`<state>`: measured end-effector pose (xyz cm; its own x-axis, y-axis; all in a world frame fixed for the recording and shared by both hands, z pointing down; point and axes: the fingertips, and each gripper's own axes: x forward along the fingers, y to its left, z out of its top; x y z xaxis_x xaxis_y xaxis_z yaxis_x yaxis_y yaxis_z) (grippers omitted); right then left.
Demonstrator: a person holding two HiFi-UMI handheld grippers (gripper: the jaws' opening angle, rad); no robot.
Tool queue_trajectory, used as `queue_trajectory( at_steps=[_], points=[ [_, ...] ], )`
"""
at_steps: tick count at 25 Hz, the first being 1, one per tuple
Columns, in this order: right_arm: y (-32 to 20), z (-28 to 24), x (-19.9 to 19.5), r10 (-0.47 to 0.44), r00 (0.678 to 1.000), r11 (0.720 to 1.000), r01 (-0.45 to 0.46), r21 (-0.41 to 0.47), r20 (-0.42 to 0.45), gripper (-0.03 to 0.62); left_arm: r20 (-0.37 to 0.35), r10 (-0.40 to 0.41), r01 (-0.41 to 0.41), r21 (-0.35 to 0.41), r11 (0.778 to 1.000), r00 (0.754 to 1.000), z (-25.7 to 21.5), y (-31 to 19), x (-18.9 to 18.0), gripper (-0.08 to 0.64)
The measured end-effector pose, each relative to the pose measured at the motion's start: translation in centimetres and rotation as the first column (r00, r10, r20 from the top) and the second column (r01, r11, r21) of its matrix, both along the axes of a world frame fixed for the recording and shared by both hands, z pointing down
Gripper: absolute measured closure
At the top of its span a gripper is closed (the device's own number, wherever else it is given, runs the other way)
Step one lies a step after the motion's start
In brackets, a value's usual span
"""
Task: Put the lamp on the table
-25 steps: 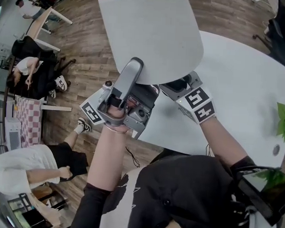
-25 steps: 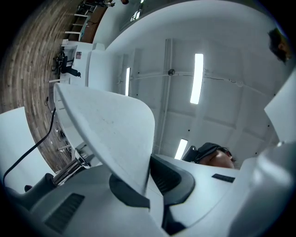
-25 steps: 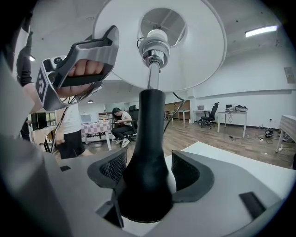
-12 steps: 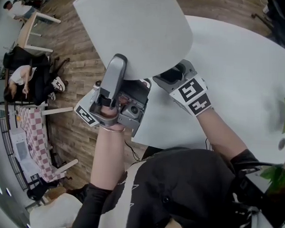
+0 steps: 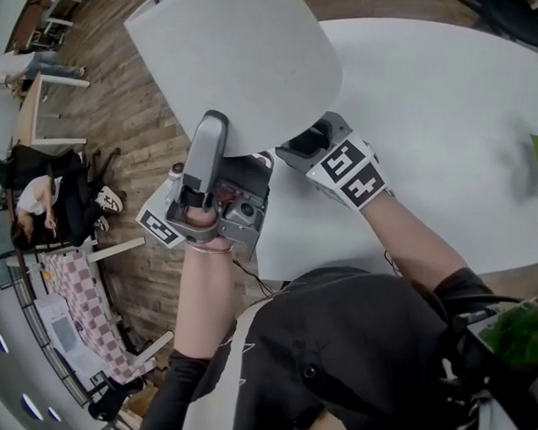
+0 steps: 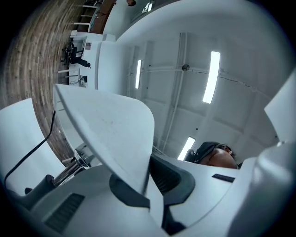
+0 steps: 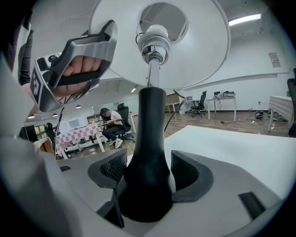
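Lamp (image 5: 239, 68), white-shaded, stands upright over white table (image 5: 448, 128) edge; right hand-held gripper (image 7: 147, 178) clamps its black stem (image 7: 150, 120), left hand-held gripper (image 6: 148, 185) pinches the shade (image 6: 111, 129).

The left gripper (image 6: 149, 184) tilts upward, its jaws pressed together on the thin rim of the lampshade (image 6: 111, 125). The left hand (image 5: 203, 218) wraps its handle, fingers curled through the guard, and the bare left forearm (image 5: 200, 295) runs nearly straight up the head view. The right gripper (image 7: 148, 172) points slightly downward — its 2 jaws clamp the black lamp stem (image 7: 150, 120) from either side. Its marker cube (image 5: 350, 173) faces up, and the right forearm (image 5: 409, 245) angles in from the lower right — the 2 grippers sit just beside each other.
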<state>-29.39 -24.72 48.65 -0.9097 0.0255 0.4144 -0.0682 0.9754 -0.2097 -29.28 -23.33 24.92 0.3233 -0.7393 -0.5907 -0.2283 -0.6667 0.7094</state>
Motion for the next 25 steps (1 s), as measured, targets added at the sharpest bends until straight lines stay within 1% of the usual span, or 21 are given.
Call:
queue_trajectory(
  at_steps=[4,8,13,20,22,25],
  points=[
    [1.6,0.1,0.7,0.041,0.999,0.999,-0.041,0.013,-0.018,0.294,-0.006,0.031,-0.031,-0.012,0.999,1.0,0.2,0.9,0.5,0.549],
    [0.5,1.2,-0.4,0.072,0.997,0.997,-0.071,0.017,-0.042,0.299,-0.006,0.063,-0.063,-0.022,0.998,0.998,1.2,-0.1,-0.7,0.548],
    [0.0,1.2,-0.7,0.107,0.993,0.994,-0.105,0.025,-0.056,0.299,0.01,0.094,-0.094,-0.022,0.995,0.996,1.2,-0.6,-0.6,0.548],
    [-0.2,1.6,-0.5,0.152,0.986,0.988,-0.152,0.002,-0.072,0.298,0.016,0.11,-0.109,-0.024,0.994,0.994,1.6,-0.4,-0.3,0.547],
    [-0.3,1.8,-0.5,0.165,0.983,0.986,-0.166,-0.009,-0.078,0.298,0.027,0.108,-0.107,-0.028,0.994,0.994,1.7,-0.3,-0.3,0.545],
    [-0.3,1.9,-0.5,0.189,0.977,0.982,-0.189,0.0,-0.097,0.298,0.047,0.097,-0.095,-0.033,0.995,0.994,1.8,-0.2,-0.2,0.543]
  ],
)
